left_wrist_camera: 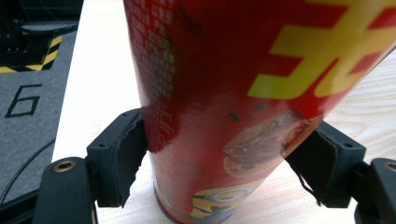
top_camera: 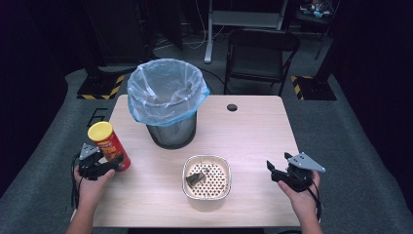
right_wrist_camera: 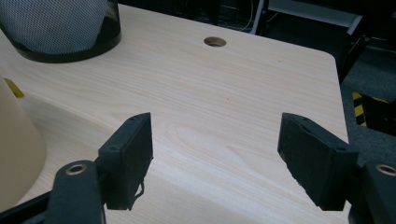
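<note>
Near the surface's [top_camera: 253, 131] nine o'clock edge, red can [top_camera: 109, 146] clamped upright by left gripper [top_camera: 100, 163], right gripper [top_camera: 278, 173] held at four o'clock, jaws apart over bare wood, foil tray [top_camera: 207, 177] between, lined bin [top_camera: 165, 100] at twelve.

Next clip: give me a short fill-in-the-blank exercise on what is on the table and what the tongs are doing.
1. The left tongs have their jaws on either side of the red ____ with the yellow lid.
2. The bin is lined with a clear ____ bag.
3. The right tongs have ____ between their jaws.
4. The bowl lies between the two ____.

Missing words: can; plastic; nothing; tongs
</note>
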